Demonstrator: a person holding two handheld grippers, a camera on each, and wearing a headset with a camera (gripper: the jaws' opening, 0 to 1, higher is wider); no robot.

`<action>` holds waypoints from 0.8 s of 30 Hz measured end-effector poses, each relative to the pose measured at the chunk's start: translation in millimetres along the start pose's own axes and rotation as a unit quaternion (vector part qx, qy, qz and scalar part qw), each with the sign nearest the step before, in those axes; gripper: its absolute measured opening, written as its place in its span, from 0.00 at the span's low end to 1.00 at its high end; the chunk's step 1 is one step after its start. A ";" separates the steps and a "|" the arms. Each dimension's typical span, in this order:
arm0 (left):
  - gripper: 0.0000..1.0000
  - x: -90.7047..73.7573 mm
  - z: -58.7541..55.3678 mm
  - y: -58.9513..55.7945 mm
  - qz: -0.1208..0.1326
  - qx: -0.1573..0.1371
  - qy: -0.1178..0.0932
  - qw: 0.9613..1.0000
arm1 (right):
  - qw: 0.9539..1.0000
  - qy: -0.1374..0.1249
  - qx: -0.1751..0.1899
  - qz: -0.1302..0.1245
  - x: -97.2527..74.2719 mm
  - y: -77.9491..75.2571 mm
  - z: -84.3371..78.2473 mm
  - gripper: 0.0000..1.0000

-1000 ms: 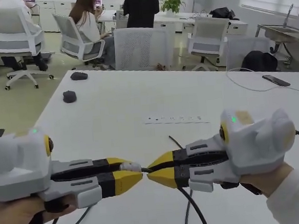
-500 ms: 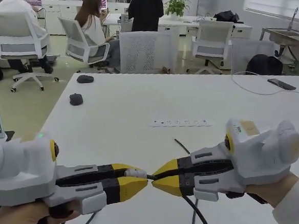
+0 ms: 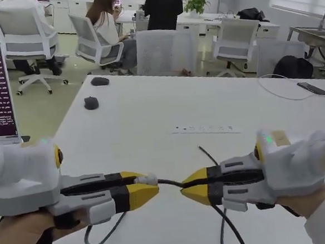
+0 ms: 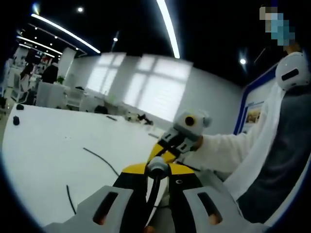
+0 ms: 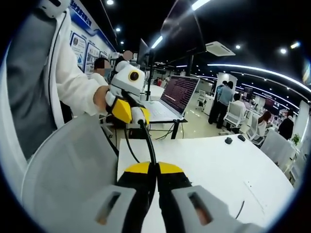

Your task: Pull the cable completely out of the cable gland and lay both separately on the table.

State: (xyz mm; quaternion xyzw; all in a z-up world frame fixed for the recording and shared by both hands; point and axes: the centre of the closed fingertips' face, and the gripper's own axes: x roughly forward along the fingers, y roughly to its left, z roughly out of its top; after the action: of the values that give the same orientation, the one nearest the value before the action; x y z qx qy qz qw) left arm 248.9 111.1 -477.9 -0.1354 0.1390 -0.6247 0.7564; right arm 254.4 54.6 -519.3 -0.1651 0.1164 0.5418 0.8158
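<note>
**Slippage and snagging threaten the pull**

Clamped on the small pale cable gland (image 3: 146, 180), the left gripper (image 3: 146, 186) holds it in the air above the white table (image 3: 151, 117). Just to the right of the gland, the right gripper (image 3: 185, 188) has its jaws closed on the black cable (image 3: 168, 183), which spans the short gap from the gland's mouth. Past that gripper the cable drops to the table below the gland and runs toward the person.

In the left gripper view a dark length also runs back from the gland between that gripper's own jaws. In the head view a loop (image 3: 103, 238) lies on the table under the gland. I judge this to be the tail that has yet to come through.

Three things could go wrong from here:

- **Pinched tail:** If the left jaws bear on that tail as well as on the gland, the pull may stall, or the cable may slide through the right jaws instead.
- **Lost gland:** The gland is small and smooth-looking and sits right at the jaw tips. A hard or off-axis tug could twist it free and drop it.
- **Snagged loop:** The loop could catch under the left gripper as it feeds in, or flick as its end leaves the gland.

A straight pull in line with the gland looks safest.
</note>
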 end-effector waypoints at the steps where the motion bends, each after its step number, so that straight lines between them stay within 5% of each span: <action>1: 0.16 -2.0 0.7 0.0 0.000 0.000 0.000 1.000 | 1.000 0.006 0.004 -0.002 0.2 -1.0 -3.4 0.02; 11: 0.16 -16.4 9.7 7.8 0.005 -0.015 -0.022 1.000 | 0.996 0.075 0.030 -0.024 -2.4 -14.7 -50.3 0.02; 24: 0.16 -7.0 2.0 0.0 0.026 0.016 0.004 1.000 | 0.994 0.090 0.050 -0.026 -8.7 -19.6 -71.6 0.03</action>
State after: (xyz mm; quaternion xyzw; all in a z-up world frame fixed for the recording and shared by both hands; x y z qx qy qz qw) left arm 248.4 118.1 -475.7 -0.1175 0.1352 -0.6076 0.7738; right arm 268.3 11.9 -579.0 -0.1748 0.2119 0.4971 0.8231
